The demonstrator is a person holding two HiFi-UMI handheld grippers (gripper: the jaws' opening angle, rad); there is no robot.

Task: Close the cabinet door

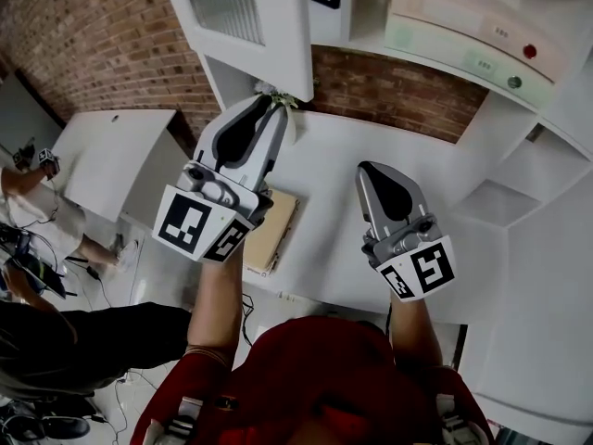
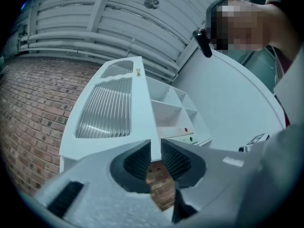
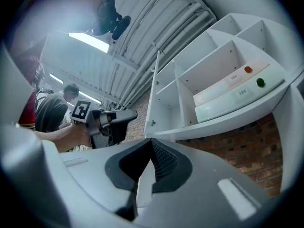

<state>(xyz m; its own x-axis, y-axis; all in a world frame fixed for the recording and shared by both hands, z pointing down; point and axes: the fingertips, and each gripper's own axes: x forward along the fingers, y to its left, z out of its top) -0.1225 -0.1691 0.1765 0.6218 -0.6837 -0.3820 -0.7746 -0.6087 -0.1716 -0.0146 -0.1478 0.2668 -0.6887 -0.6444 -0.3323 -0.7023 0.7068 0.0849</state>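
The white cabinet door [image 1: 246, 12] with a ribbed glass panel stands swung open from the shelf cabinet [image 1: 519, 184]. My left gripper [image 1: 273, 100] reaches up to the door's lower edge. In the left gripper view the door [image 2: 107, 110] runs down between the jaws, and my left gripper [image 2: 156, 148] is shut on its bottom corner. My right gripper [image 1: 371, 167] hangs apart over the white counter, shut and empty. In the right gripper view my right gripper [image 3: 152, 144] points at the open cabinet [image 3: 223, 75], with the door [image 3: 151, 99] seen edge-on and the left gripper [image 3: 121, 118] beside it.
Two pale boxes [image 1: 482, 35] with a red and a green button lie on a cabinet shelf. A brick wall [image 1: 93, 26] runs behind the white counter [image 1: 334, 174]. A tan board [image 1: 278, 235] lies under my left hand. A person [image 1: 37, 211] stands at the left by a white table [image 1: 102, 156].
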